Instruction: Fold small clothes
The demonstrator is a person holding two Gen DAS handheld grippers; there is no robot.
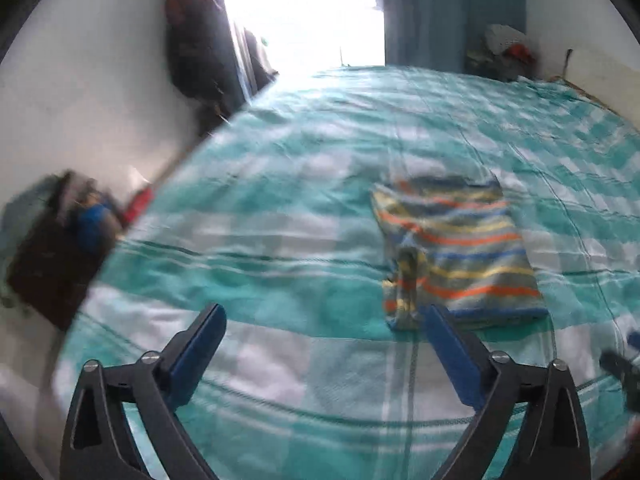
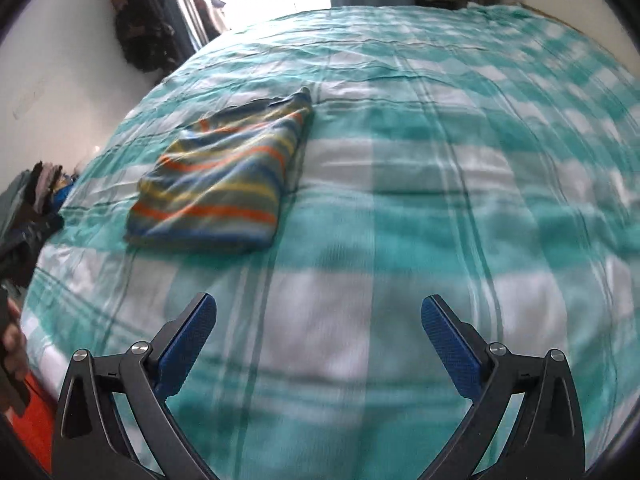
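From the left wrist we look down along our left gripper (image 1: 326, 320), whose two blue-padded fingers (image 1: 198, 354) stand wide apart with nothing between them, only the bedspread (image 1: 280, 208) below. The bedspread is a teal and white check and covers the whole bed. On it, ahead and to the right of the gripper, lies the striped garment (image 1: 460, 252), folded into a neat rectangle with grey, orange, yellow and blue bands. Its near left corner sits just beyond the tip of the right-hand finger; we cannot tell whether they touch. A dark heap of things (image 1: 60, 248) stands off the bed's left edge, and a bright doorway (image 1: 304, 12) opens at the far end. The picture is blurred.

From the right wrist we see our right gripper (image 2: 318, 318) with its fingers just as wide and holding nothing, over a bare white patch of the bedspread (image 2: 440, 160). The striped garment (image 2: 216, 184) lies flat well ahead and to the left, clear of both fingers. A hand (image 2: 14, 348) shows at the far left edge.
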